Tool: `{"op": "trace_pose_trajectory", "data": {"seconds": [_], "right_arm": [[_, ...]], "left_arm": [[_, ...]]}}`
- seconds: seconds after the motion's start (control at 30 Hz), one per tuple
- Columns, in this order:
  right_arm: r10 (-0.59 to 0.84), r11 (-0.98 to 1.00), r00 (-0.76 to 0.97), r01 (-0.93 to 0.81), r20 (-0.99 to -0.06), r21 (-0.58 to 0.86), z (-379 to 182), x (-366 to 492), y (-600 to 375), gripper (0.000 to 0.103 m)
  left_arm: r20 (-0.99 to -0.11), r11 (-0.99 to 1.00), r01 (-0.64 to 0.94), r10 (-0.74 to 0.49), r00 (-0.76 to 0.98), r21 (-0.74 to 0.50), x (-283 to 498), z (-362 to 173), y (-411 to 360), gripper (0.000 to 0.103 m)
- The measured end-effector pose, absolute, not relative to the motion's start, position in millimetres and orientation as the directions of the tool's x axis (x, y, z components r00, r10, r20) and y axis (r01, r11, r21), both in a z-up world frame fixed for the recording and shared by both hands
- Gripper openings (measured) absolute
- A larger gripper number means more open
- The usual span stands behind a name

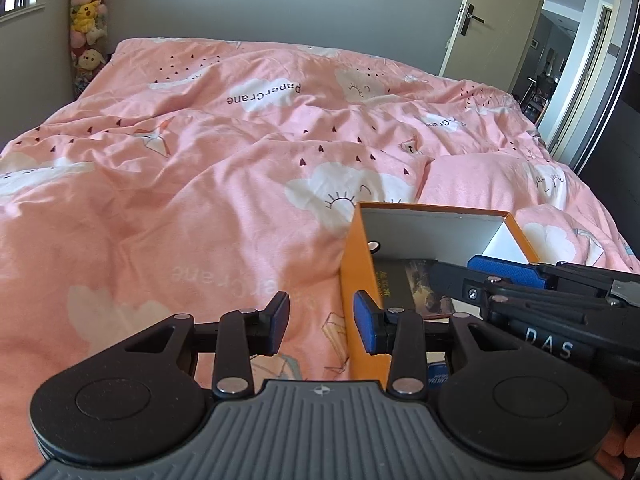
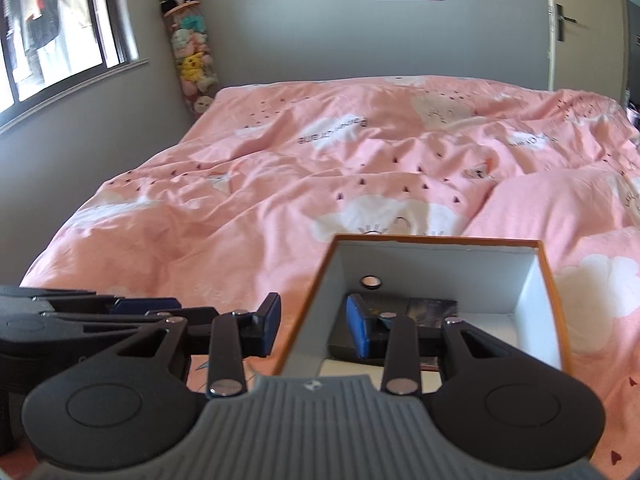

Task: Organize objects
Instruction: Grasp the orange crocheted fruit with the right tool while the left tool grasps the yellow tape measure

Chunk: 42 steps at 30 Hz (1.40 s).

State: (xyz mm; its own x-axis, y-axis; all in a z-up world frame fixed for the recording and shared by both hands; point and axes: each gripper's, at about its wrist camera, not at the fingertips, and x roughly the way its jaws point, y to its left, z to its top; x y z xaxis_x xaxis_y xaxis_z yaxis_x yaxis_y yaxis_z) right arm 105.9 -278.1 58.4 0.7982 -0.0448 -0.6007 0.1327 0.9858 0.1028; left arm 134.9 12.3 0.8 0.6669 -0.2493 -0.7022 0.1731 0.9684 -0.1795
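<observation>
An open orange box [image 1: 362,264] with white inner walls [image 2: 440,268] lies on the pink bedspread [image 1: 200,200]. A dark book [image 1: 412,280] lies flat on its floor [image 2: 424,304], and something blue with print [image 1: 436,376] shows by the near wall. My left gripper [image 1: 322,318] is open with nothing between its pads; its right pad overlaps the box's left wall. My right gripper [image 2: 314,324] is open too, and the box's left wall runs between its fingers with gaps on both sides. Each gripper shows from the side in the other's view [image 1: 460,268] [image 2: 132,304].
The rumpled bedspread covers the whole bed, with a pillow [image 1: 500,184] beyond the box. A column of plush toys [image 2: 192,64] stands in the far corner beside a window [image 2: 52,28]. An open door [image 1: 488,16] is at the far right. A hand [image 1: 612,448] shows at the lower right.
</observation>
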Motion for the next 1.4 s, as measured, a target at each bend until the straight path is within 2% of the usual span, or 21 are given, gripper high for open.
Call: {"op": "trace_pose_trajectory", "data": {"seconds": [0.2,0.27,0.37,0.53,0.67,0.83,0.97,1.13,1.23,1.4], "right_arm": [[0.054,0.998,0.766,-0.022,-0.64,0.058,58.6,109.9,-242.9,0.037],[0.084,0.996,0.741,-0.078,-0.666,0.038,56.4,112.6,-231.3,0.032],[0.126,0.986,0.681,-0.166,-0.721,0.015,49.5,118.9,-214.1,0.025],[0.164,0.95,0.519,-0.312,-0.839,-0.007,23.9,133.0,-190.5,0.025],[0.112,0.907,0.413,-0.415,-0.904,-0.077,5.0,139.5,-180.1,0.025],[0.095,0.854,0.317,-0.512,-0.944,-0.086,-3.6,150.0,-180.7,0.026],[0.095,0.814,0.252,-0.577,-0.963,-0.071,-10.5,155.3,-178.2,0.026],[0.083,0.775,0.217,-0.627,-0.973,-0.073,-17.2,155.6,-175.6,0.027],[0.085,0.764,0.214,-0.641,-0.973,-0.074,-19.5,155.7,-175.5,0.035],[0.089,0.757,0.221,-0.648,-0.971,-0.078,-21.1,156.4,-174.9,0.038]], "left_arm": [[-0.735,0.953,0.182,-0.303,0.606,-0.243,126.4,-6.1,46.8,0.043],[-0.756,0.949,0.186,-0.316,0.573,-0.255,124.6,-9.8,57.4,0.043],[-0.788,0.952,0.204,-0.304,0.535,-0.229,117.9,-15.4,66.3,0.043],[-0.854,0.958,0.237,-0.255,0.453,-0.161,105.7,-36.9,71.7,0.041],[-0.886,0.94,0.289,-0.282,0.369,-0.179,98.4,-55.4,71.7,0.041],[-0.911,0.895,0.43,-0.271,0.312,-0.119,84.5,-72.4,46.8,0.052],[-0.927,0.866,0.484,-0.277,0.253,-0.127,81.1,-90.5,34.1,0.063],[-0.95,0.842,0.533,-0.231,0.209,-0.088,77.0,-109.3,21.9,0.069],[-0.957,0.835,0.545,-0.211,0.198,-0.071,76.7,-120.0,16.7,0.072],[-0.961,0.818,0.57,-0.211,0.181,-0.072,74.0,-130.9,8.8,0.072]]}}
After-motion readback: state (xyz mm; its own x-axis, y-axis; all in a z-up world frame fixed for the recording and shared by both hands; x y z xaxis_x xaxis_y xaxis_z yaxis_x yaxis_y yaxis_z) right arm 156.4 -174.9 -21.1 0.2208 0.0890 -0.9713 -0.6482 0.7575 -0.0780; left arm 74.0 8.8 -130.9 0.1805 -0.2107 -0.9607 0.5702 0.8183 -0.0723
